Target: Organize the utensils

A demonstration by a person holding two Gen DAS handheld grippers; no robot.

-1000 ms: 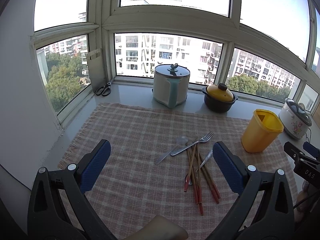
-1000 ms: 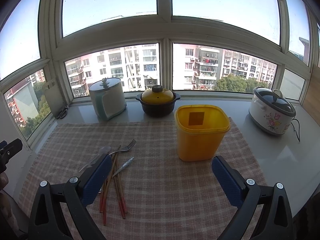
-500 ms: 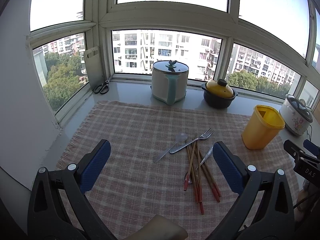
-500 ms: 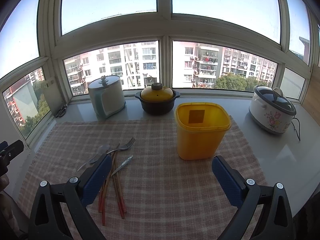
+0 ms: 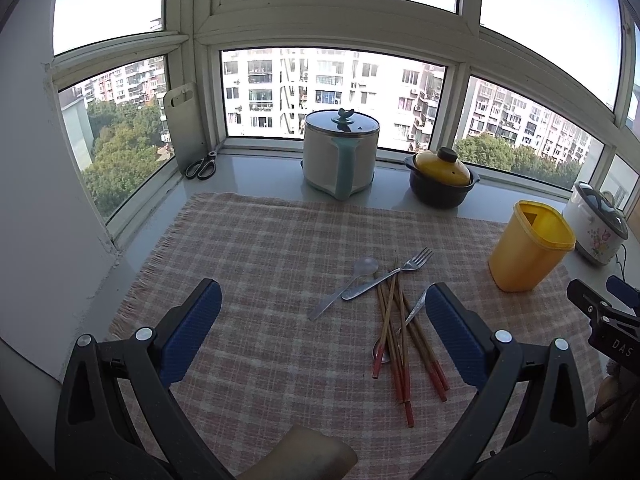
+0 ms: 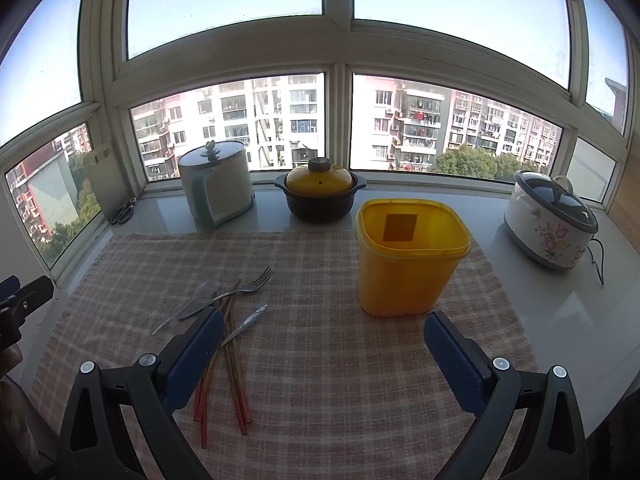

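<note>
While metal fork (image 5: 386,275), spoons, red-tipped wooden chopsticks (image 5: 396,330) lie heaped on checked cloth (image 5: 260,248), left gripper (image 5: 320,328) and right gripper (image 6: 318,352) hover spread, empty; open yellow plastic tub (image 6: 408,256) stands near, likely their destination.

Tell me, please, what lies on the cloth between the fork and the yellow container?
Nothing: in the right wrist view, only bare checked cloth runs from the fork to the yellow container.
</note>
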